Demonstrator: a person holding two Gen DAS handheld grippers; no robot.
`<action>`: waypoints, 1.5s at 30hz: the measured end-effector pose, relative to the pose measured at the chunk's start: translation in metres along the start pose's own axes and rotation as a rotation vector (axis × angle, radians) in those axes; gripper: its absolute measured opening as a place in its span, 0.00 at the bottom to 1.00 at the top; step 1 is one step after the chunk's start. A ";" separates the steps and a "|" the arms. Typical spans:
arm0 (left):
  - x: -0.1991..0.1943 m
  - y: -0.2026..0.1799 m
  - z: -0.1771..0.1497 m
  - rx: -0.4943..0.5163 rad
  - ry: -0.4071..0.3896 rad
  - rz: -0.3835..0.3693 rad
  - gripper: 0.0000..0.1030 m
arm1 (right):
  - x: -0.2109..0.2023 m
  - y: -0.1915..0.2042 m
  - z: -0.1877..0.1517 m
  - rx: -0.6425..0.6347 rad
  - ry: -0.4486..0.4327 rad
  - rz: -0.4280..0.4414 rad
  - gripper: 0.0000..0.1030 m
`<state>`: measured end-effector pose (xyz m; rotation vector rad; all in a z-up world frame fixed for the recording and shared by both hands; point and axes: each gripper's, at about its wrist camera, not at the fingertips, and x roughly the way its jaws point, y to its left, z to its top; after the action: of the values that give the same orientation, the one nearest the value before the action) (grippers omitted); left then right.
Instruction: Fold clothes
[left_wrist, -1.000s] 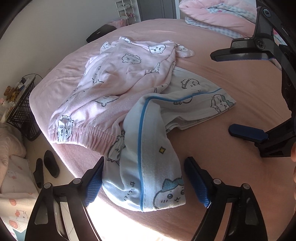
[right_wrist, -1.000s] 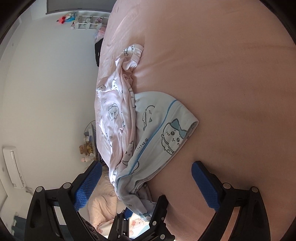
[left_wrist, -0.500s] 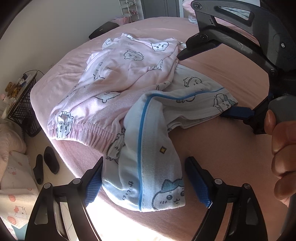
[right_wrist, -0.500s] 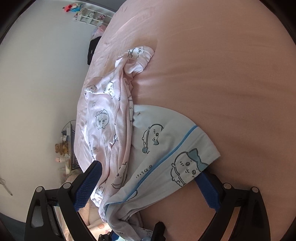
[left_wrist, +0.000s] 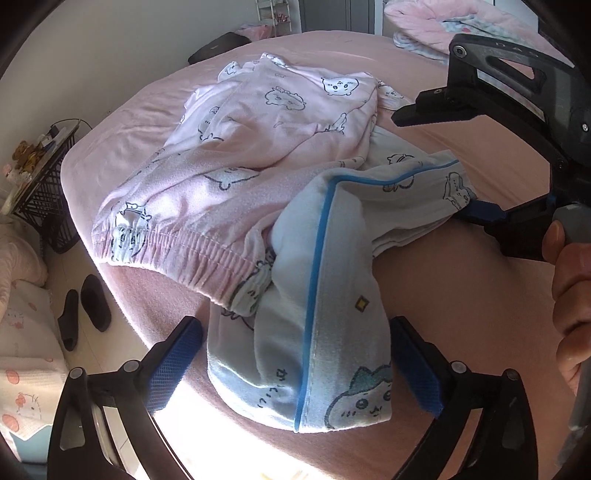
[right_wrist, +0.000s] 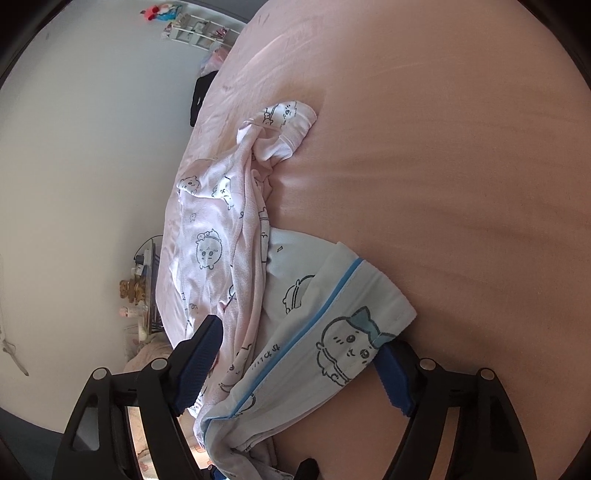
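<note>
Looking down my left gripper (left_wrist: 295, 363), I see its jaws opening, standing wide to either side of the near end of the pale blue garment (left_wrist: 325, 295), not pressing it. That garment lies crumpled on the pink bed (left_wrist: 461, 295), partly under the pink pyjama piece (left_wrist: 236, 177), whose elastic hem overlaps its left edge and would get in the way of pulling it free. My right gripper (right_wrist: 306, 360) straddles the blue garment's far corner; its jaws are closing with the cloth between them, one pad against the corner, the other beside the pink fabric, not yet clamped. From the left camera I see the right hand (left_wrist: 570, 299) on that tool. Around the bed: black slippers (left_wrist: 86, 310) on the floor, a black wire basket (left_wrist: 44, 192) with clutter on top, a heap of pink bedding (left_wrist: 461, 22) beyond, and a dark item (left_wrist: 218, 46) at the far edge.
</note>
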<state>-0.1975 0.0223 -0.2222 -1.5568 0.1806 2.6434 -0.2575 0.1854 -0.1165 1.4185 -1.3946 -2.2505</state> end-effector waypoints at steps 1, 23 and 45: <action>0.000 0.000 0.000 0.003 0.000 0.000 1.00 | -0.004 -0.004 0.001 0.008 0.003 0.001 0.73; -0.020 -0.019 -0.019 0.073 -0.052 0.008 0.89 | -0.011 -0.050 -0.001 0.176 0.003 0.056 0.09; -0.033 -0.062 -0.034 0.270 -0.148 0.076 0.33 | -0.031 -0.081 0.000 0.205 -0.001 0.115 0.09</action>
<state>-0.1443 0.0795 -0.2134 -1.2908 0.5708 2.6412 -0.2131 0.2475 -0.1579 1.3541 -1.7021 -2.0884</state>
